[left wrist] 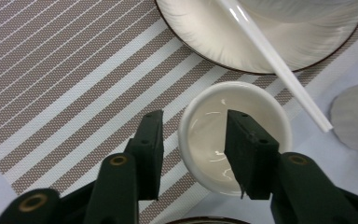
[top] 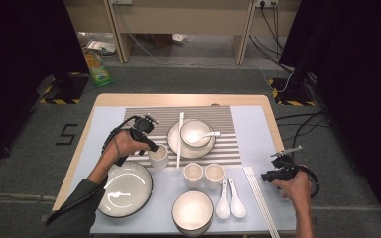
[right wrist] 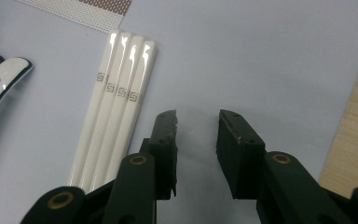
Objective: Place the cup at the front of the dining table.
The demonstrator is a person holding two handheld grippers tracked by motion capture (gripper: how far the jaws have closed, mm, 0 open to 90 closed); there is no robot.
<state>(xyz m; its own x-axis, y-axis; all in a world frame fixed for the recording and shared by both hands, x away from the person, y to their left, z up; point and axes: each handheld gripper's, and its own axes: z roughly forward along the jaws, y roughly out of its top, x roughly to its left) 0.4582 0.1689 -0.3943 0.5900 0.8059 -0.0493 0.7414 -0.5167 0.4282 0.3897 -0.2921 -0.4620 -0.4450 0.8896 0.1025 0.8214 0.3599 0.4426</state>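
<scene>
**Left tongs straddling cup rim**

Left gripper (left wrist: pixel 193 140): jaws apart, one inside the white cup (left wrist: pixel 235 135), one outside its wall; contact with the rim hard to judge. Cup stands at the striped mat (left wrist: pixel 65 79) edge, just below the plate (left wrist: pixel 261 42), its base hidden. Right gripper (right wrist: pixel 196 135) hangs open, empty, beside the chopsticks (right wrist: pixel 114 107).

High view: above table (top: pixel 258 106), facing forward-down. Gripper views: close, looking down; share white cup (top: pixel 158 157) (left wrist: pixel 235 135), chopsticks (top: pixel 260 201) (right wrist: pixel 114 112) with it.
</scene>
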